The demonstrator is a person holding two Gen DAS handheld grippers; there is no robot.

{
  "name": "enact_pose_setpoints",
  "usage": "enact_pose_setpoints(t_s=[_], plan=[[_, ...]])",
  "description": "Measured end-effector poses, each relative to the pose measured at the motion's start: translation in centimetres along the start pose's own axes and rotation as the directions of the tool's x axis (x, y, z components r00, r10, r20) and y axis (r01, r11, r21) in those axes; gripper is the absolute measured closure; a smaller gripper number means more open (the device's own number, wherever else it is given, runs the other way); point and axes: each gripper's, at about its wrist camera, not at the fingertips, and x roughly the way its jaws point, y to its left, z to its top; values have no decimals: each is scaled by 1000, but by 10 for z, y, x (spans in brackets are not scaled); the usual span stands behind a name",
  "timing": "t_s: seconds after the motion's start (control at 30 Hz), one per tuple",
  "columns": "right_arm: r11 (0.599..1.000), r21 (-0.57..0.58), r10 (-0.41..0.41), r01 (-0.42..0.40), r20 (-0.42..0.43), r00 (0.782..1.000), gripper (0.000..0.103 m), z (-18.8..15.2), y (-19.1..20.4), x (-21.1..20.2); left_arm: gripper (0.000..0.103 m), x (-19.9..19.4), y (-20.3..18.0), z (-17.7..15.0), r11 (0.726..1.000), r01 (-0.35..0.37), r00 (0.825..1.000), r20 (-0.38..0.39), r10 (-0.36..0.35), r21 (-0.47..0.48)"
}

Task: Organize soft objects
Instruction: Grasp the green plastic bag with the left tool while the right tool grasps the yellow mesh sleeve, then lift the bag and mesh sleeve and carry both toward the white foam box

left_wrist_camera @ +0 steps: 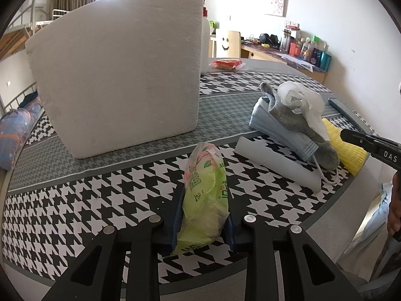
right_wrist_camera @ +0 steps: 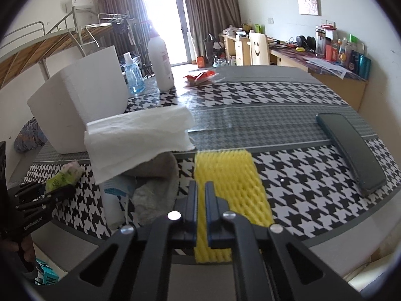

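Observation:
My left gripper [left_wrist_camera: 204, 200] is shut on a green plastic tissue packet [left_wrist_camera: 205, 188], held just above the houndstooth tablecloth [left_wrist_camera: 75, 200]. A large white foam box [left_wrist_camera: 117, 70] stands behind it. To the right lies a pile: a blue face mask [left_wrist_camera: 278, 128], a grey sock [left_wrist_camera: 295, 120] and a white paper towel [left_wrist_camera: 305, 100] over a white foam sheet [left_wrist_camera: 275, 163]. My right gripper [right_wrist_camera: 201, 185] is shut on one edge of a yellow foam net sleeve [right_wrist_camera: 230, 180] lying flat near the table's front edge. The paper towel [right_wrist_camera: 140, 135] hangs over the sock [right_wrist_camera: 155, 190] to its left.
A dark phone [right_wrist_camera: 351, 150] lies right of the net. At the table's far side stand a white bottle [right_wrist_camera: 160, 60], a blue spray bottle [right_wrist_camera: 134, 75] and a red snack packet [right_wrist_camera: 200, 76]. A bunk bed and a cluttered desk line the walls.

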Motion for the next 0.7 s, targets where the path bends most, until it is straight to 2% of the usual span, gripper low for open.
enact_pose_setpoints(t_s=[0.17,0.27,0.37,0.4,0.47,0.53,0.6,0.7], plan=[[1000,-11,-7,7,5,1000,97,3,-1,-3,74,-6,1,-1,1000,0,1000,12,0,-1],[996,-35,-75,76,14,997,97,2,1,-2,74,-10,2,-2,1000,-2,1000,21,2,-1],[993,-54,-109,109,-2,994,95,0,2,3,74,-13,5,-1,1000,-4,1000,24,4,-4],[993,-50,-104,104,-10,994,91,0,0,5,74,-14,5,-1,1000,-4,1000,26,4,-5],[992,-51,-115,114,-23,993,77,0,-1,9,74,-15,6,0,1000,-4,1000,28,4,-7],[991,-51,-126,125,-10,992,50,0,-3,9,74,-14,7,-1,1000,-5,1000,27,5,-7],[991,-46,-123,123,2,992,41,0,-4,7,74,-14,7,-1,1000,-4,1000,24,4,-7],[991,-43,-124,123,-7,992,41,1,-7,9,74,-14,7,-1,1000,-1,1000,24,1,-8]])
